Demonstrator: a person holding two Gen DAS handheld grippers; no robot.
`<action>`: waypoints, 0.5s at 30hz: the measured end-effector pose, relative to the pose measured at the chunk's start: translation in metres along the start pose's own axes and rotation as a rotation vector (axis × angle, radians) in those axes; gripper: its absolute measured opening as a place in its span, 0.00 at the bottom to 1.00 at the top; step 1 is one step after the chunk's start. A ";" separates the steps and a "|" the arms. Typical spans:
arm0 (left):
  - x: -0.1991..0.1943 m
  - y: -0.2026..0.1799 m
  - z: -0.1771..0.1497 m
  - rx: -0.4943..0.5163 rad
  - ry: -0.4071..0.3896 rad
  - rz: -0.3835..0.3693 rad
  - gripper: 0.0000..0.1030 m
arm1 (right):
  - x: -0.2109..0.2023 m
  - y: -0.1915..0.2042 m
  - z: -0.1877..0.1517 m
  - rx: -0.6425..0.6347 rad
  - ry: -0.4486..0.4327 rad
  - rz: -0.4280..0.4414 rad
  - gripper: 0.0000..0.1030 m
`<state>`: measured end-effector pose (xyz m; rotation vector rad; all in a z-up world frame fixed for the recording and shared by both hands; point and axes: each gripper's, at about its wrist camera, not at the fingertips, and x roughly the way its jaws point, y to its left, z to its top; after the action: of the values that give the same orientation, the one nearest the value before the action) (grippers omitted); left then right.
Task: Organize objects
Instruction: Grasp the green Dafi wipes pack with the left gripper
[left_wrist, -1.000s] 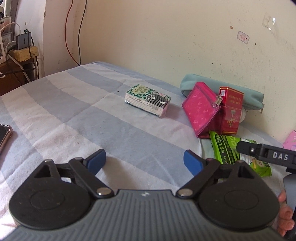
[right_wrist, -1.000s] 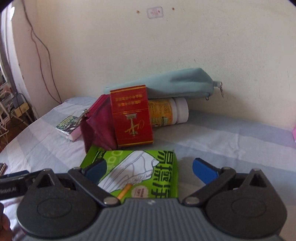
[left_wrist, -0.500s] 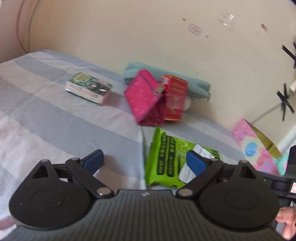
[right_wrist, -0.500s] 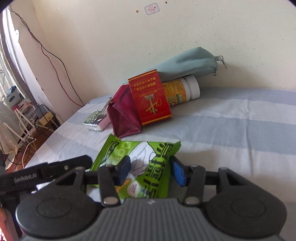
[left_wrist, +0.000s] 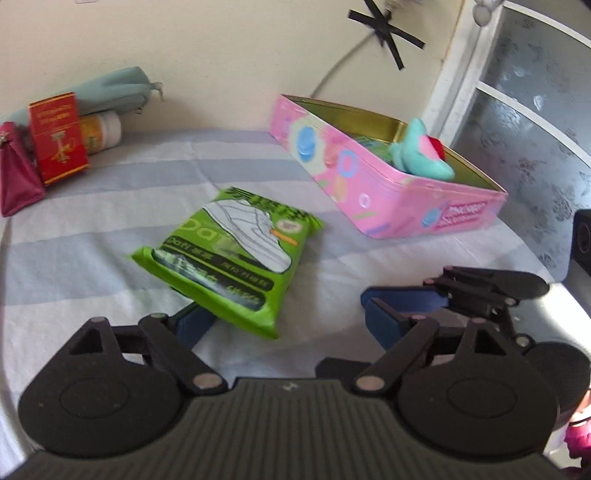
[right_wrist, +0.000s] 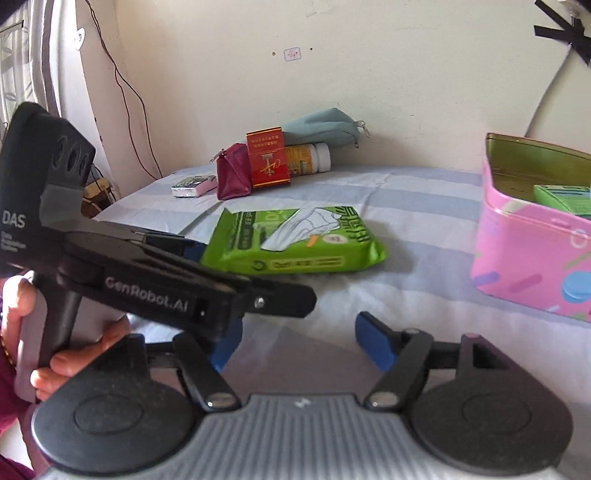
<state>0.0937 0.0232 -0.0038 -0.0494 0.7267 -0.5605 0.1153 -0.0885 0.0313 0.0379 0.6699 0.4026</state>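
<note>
Left tool (left_wrist: 284, 321): jaws spread wide, holding nothing; its left blue pad sits partly under the near corner of the green wipes pack, though contact cannot be confirmed.
Right tool (right_wrist: 299, 341): jaws spread wide and empty, low over the bed, with its left pad partly hidden behind the left tool's body.
Green wipes pack (left_wrist: 232, 254): lies flat on the striped bed sheet (left_wrist: 92, 192), between the cluster by the wall and the pink tin, well apart from both; a white shoe drawing faces up.
Pink tin (left_wrist: 373, 184): open, on the bed near the window side; a teal plush toy (left_wrist: 421, 155) leans out over its rim, and the right wrist view shows a green packet (right_wrist: 561, 199) inside.
Cluster by the wall: red cigarette box (left_wrist: 57, 136) stands upright, with a magenta pouch (left_wrist: 16, 173) touching its left side, a white-capped bottle (left_wrist: 101, 131) lying behind it, and a pale blue pencil case (left_wrist: 110, 88) resting on top against the wall.
Patterned tissue pack (right_wrist: 194, 184): flat on the bed just left of the magenta pouch.
Hand (right_wrist: 74, 350): grips the left tool's handle.
</note>
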 end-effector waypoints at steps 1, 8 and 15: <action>-0.001 -0.002 -0.001 -0.007 0.014 -0.012 0.88 | -0.003 0.000 -0.002 -0.011 -0.002 -0.011 0.73; -0.043 0.045 -0.006 -0.268 -0.020 -0.002 0.89 | -0.015 -0.008 -0.004 -0.060 -0.073 -0.036 0.88; -0.024 0.062 0.032 -0.289 -0.026 0.052 0.89 | 0.018 -0.011 0.012 -0.020 -0.007 0.022 0.89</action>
<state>0.1282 0.0832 0.0207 -0.3051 0.7773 -0.4011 0.1389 -0.0906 0.0281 0.0272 0.6593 0.4302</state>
